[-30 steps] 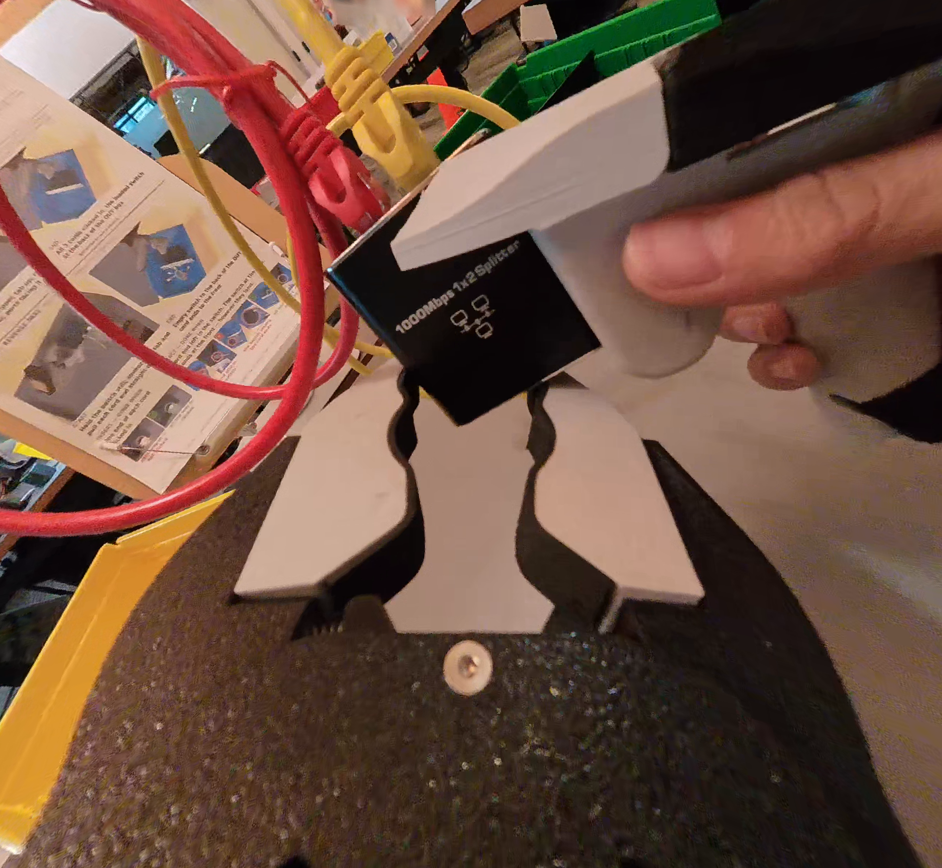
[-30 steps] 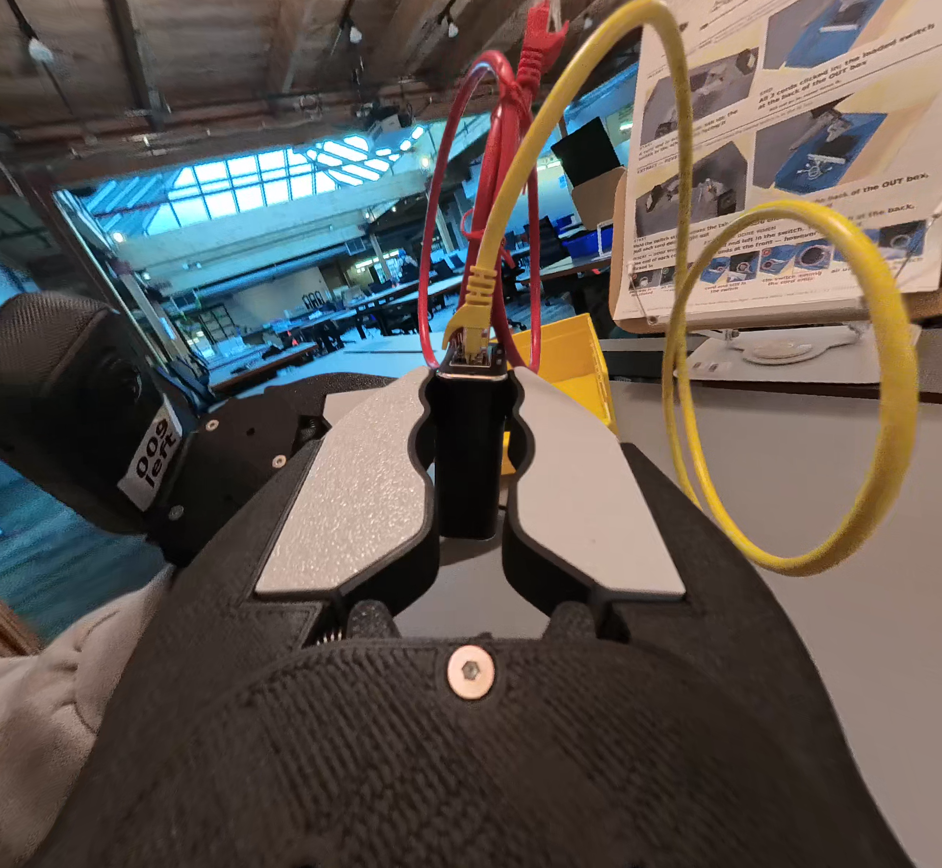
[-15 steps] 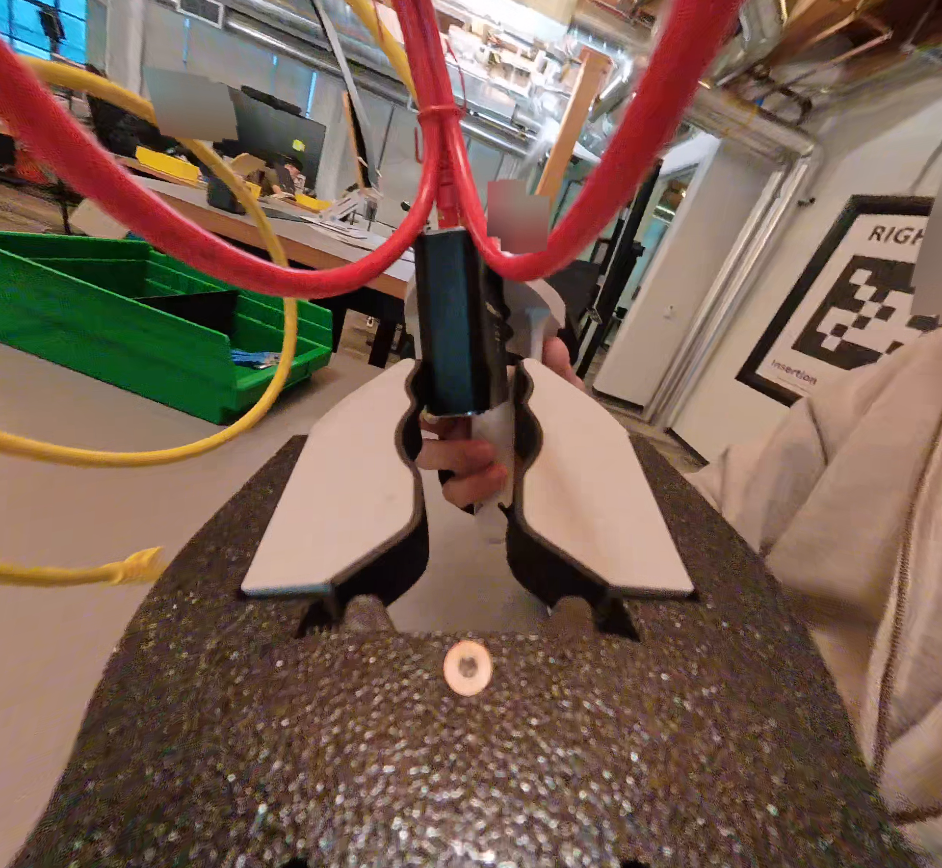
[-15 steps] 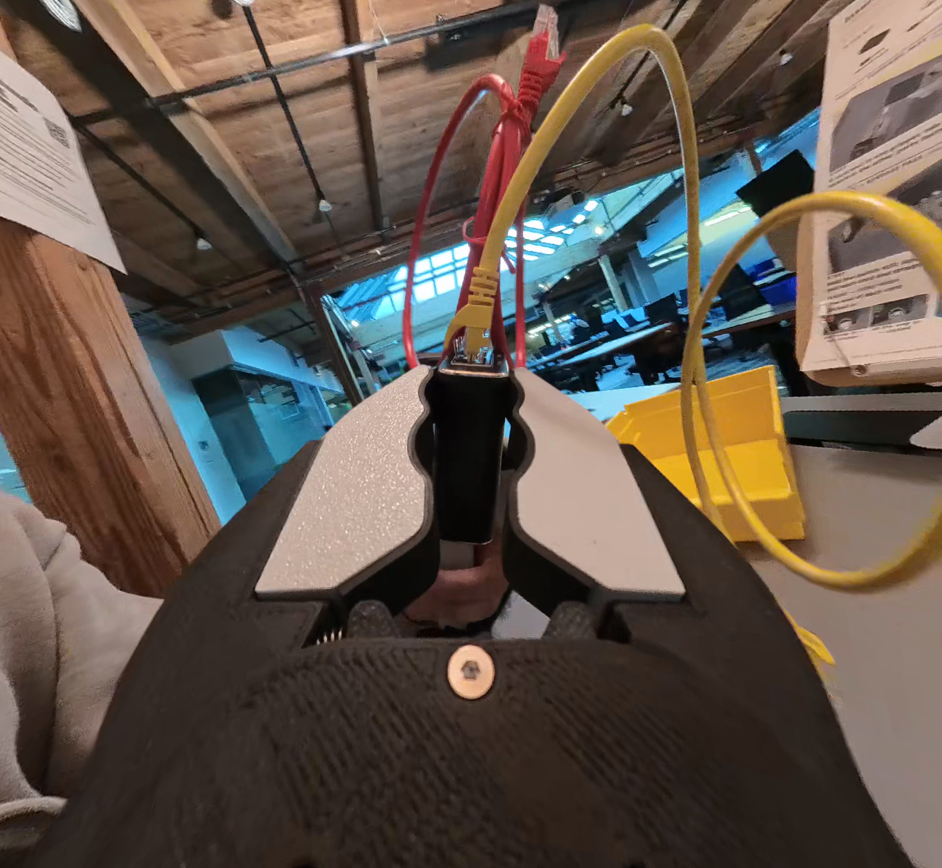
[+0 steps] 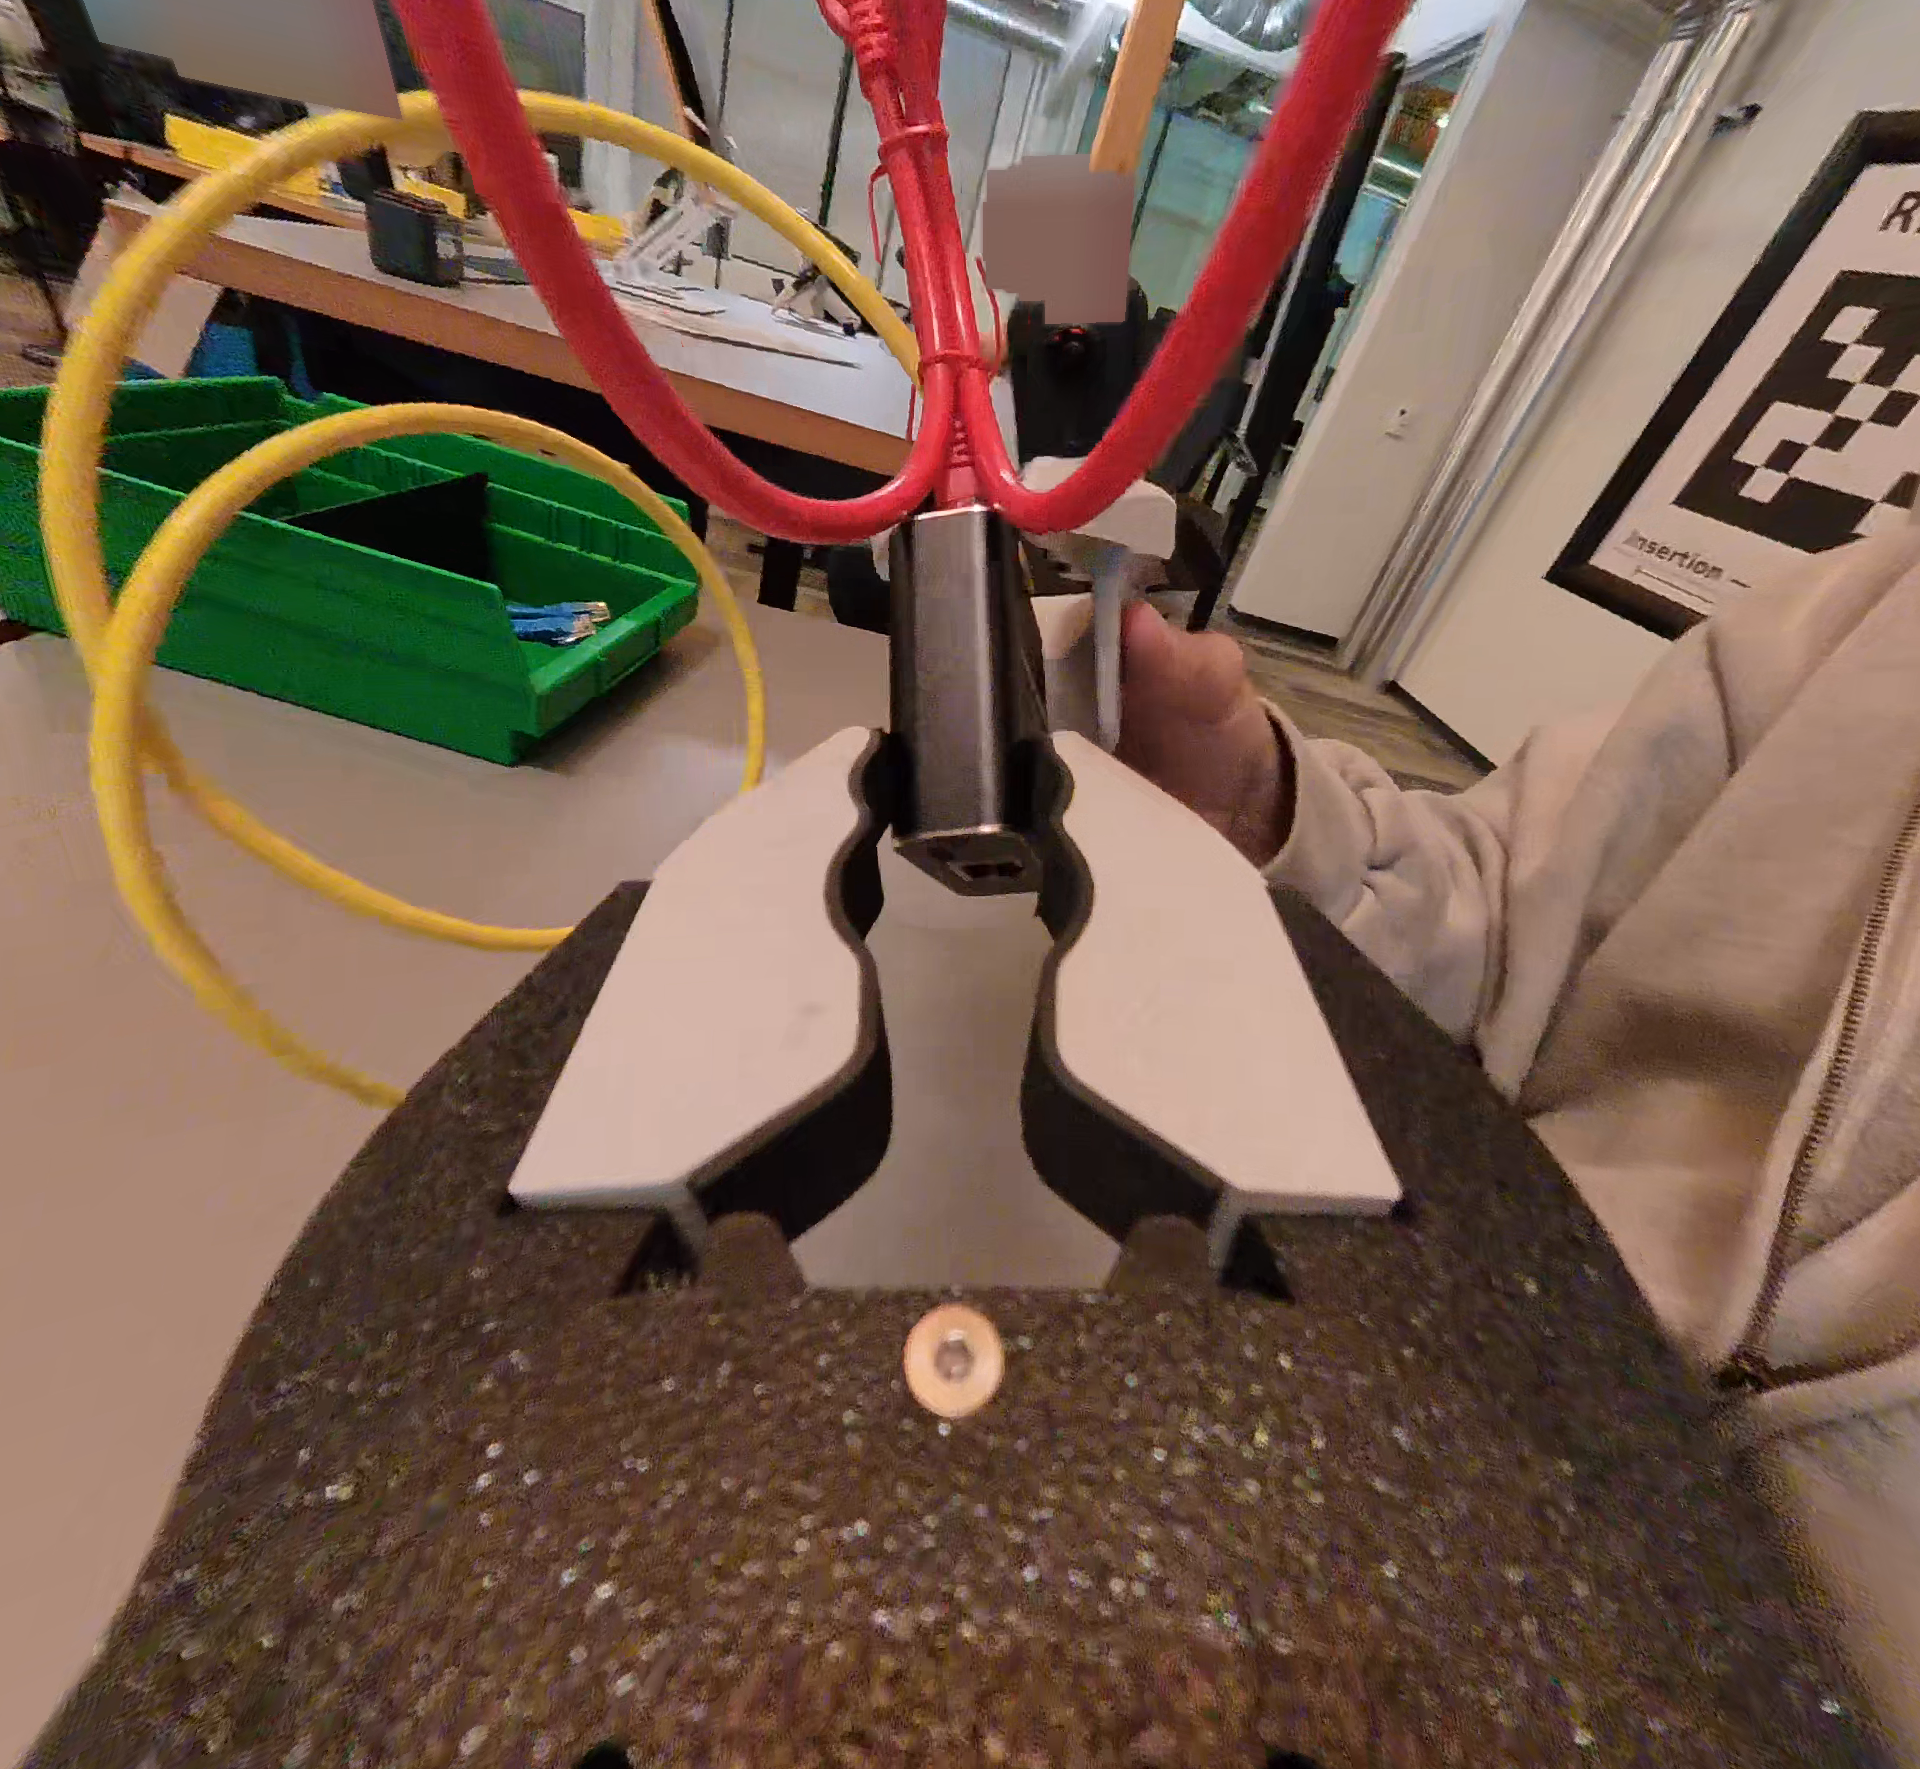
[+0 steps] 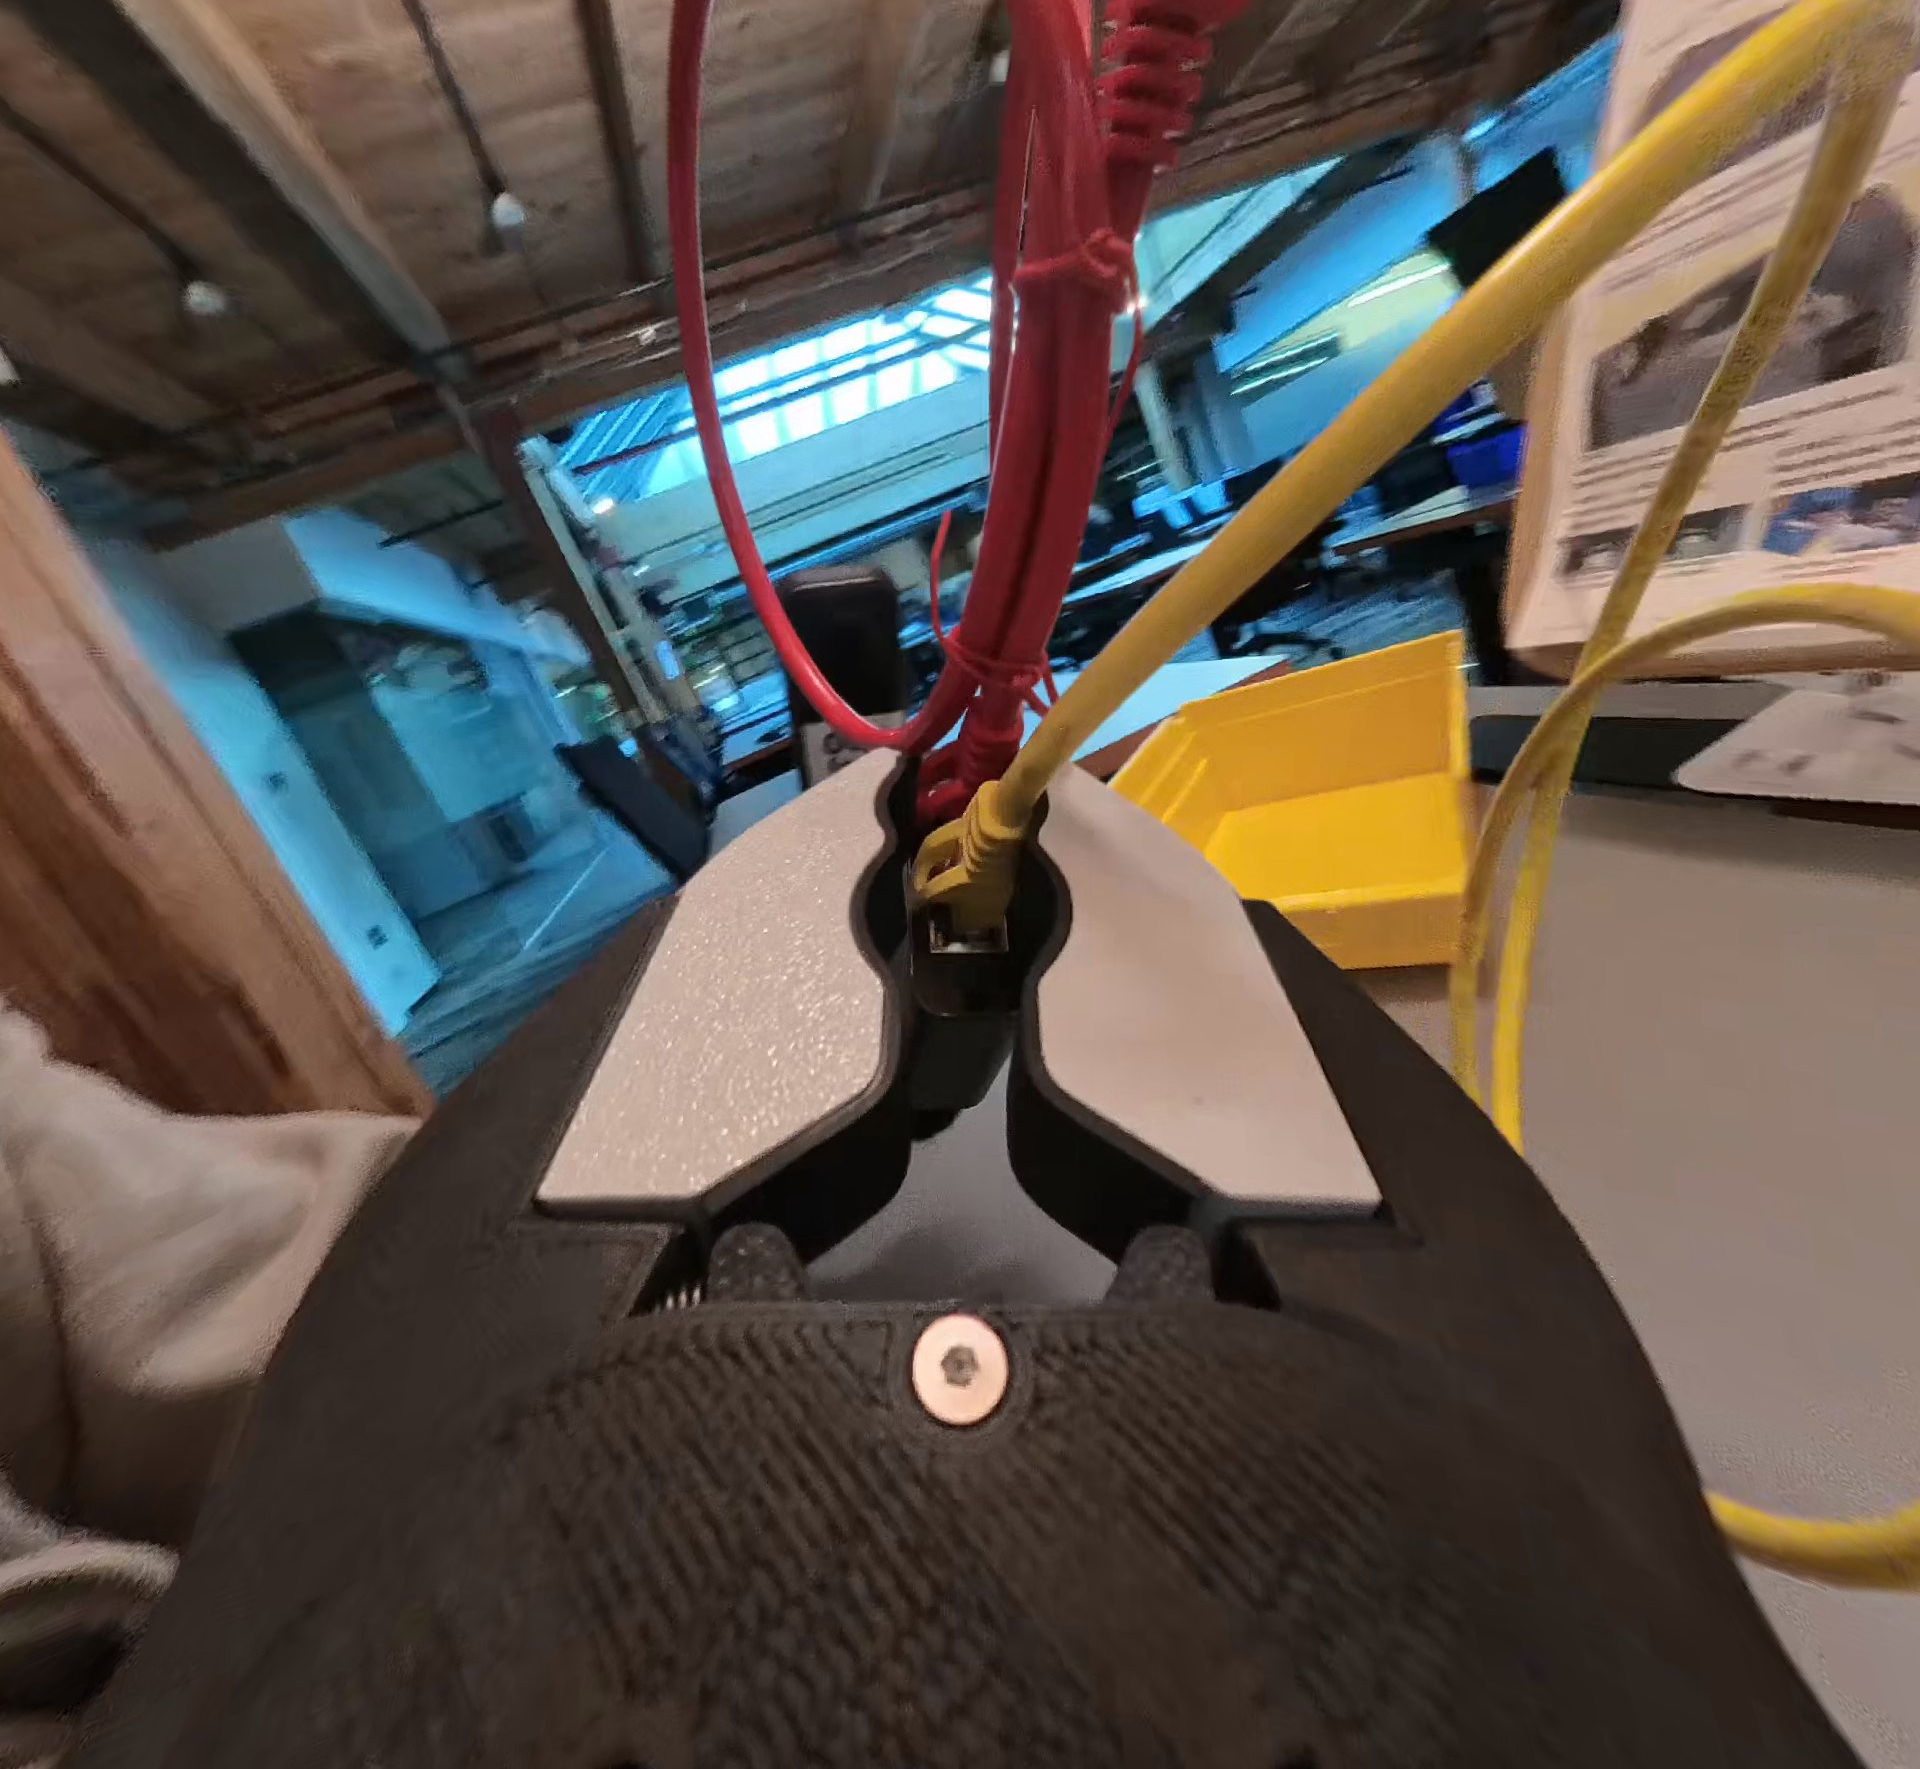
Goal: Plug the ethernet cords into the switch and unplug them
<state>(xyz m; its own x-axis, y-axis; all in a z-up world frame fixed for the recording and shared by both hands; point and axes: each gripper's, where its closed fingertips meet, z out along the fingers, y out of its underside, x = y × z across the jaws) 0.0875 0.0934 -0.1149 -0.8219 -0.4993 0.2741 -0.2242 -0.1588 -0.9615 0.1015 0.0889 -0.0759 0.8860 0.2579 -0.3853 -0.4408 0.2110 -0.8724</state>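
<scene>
The switch (image 5: pixel 961 680) now sits clamped in both your grippers: left gripper (image 5: pixel 961 784) has closed on its empty-port end, right gripper (image 6: pixel 961 898) still squeezes the end carrying the red cord (image 5: pixel 623 348) and yellow cord (image 6: pixel 1247 556), above the tabletop (image 5: pixel 312 836).

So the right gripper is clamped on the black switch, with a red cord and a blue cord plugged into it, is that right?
Not quite: the cord beside the red cord is yellow, not blue. The right wrist view shows the yellow cord plugged into the black switch, which the right gripper clamps.
</scene>
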